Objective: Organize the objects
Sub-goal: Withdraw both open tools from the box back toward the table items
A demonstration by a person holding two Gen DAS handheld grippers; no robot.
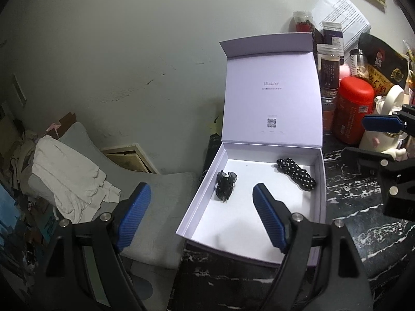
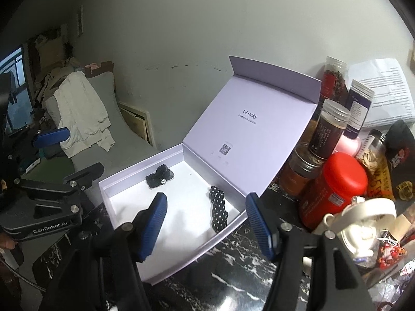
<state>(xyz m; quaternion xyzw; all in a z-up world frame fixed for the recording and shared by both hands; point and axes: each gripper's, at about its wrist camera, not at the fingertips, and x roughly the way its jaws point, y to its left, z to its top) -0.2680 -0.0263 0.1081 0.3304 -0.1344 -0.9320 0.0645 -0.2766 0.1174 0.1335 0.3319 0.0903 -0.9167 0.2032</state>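
Pale lilac cardboard gift box (image 1: 321, 181) sits open on the black white-veined marble worktop (image 1: 363, 223), hinged lid (image 1: 272, 90) standing upright against the wall, small printed logo and QR code on its inner face. Inside the box, two items lying well apart on the white floor: black sheer-fabric hair bow (image 1: 225, 185) with a small pearl, toward the left side; black white-dotted fabric hair clip (image 1: 295, 177) near the right wall.

Left hand-held gripper (image 1: 201, 216), black frame with blue ribbed pads, released, jaws spread wide with nothing between them, hovering above the box's near-left corner. One pad is over the box floor, the other off past the worktop edge.

Right hand-held gripper (image 2: 206, 224) also released, jaws apart and empty, hovering over the box's near-right side; the dotted clip shows between its pads but below them, untouched.

Right of the box: red-lidded red canister (image 2: 334, 189), several clear jars with dark contents (image 2: 328, 129), white cup-like item (image 2: 363, 217), printed paper sheet (image 2: 384, 93). Left of the worktop: grey cushioned chair (image 1: 166, 199) with cream cloth (image 1: 70, 176) draped on it.
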